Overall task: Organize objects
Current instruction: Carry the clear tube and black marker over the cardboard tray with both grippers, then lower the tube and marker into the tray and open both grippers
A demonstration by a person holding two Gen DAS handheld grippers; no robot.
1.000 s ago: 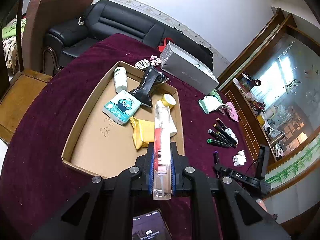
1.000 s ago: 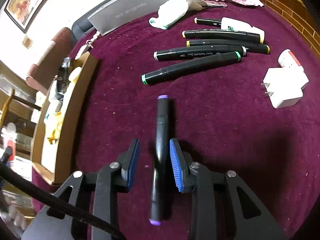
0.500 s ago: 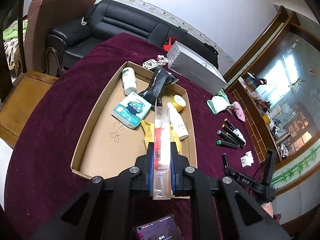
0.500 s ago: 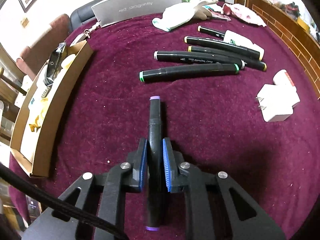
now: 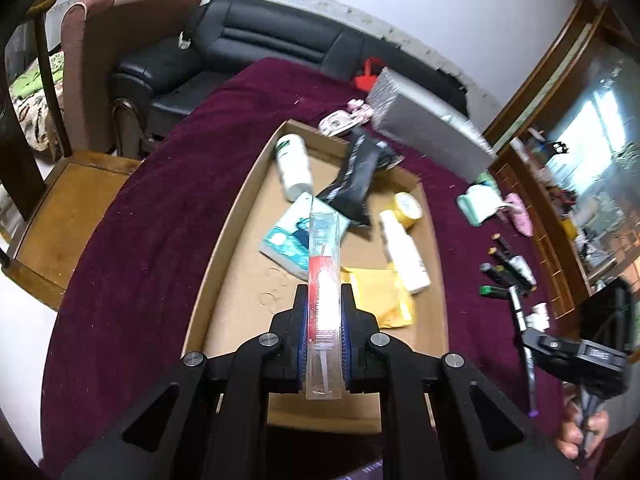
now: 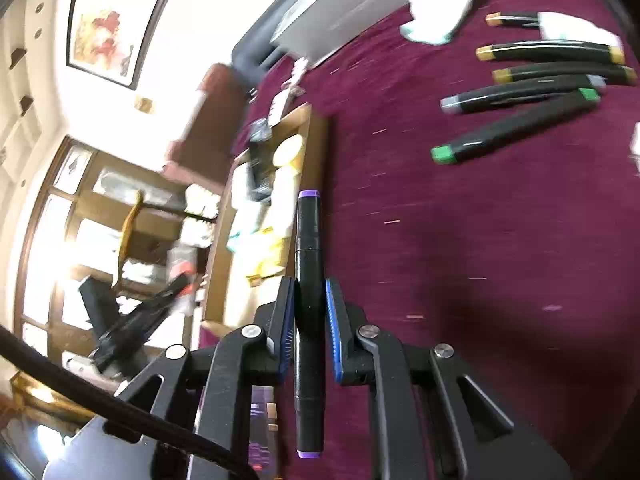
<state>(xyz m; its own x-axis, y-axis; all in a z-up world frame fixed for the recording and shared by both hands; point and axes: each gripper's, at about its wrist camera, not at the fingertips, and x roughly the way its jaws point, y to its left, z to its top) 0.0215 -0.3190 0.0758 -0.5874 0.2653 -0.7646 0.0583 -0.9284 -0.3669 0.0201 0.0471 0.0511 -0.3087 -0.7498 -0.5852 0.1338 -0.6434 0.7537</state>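
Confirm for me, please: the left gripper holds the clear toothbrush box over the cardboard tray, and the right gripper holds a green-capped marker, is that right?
Not quite. The right gripper holds a purple-capped marker, as the right wrist view shows; the green-capped marker lies on the cloth. The rest stands: the left gripper holds the clear toothbrush box over the cardboard tray.

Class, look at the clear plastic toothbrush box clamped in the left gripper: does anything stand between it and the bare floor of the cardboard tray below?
Nothing visible. The clear toothbrush box in the left gripper hangs over the brown cardboard tray; bare cardboard lies just left of it, beside the teal tissue pack.
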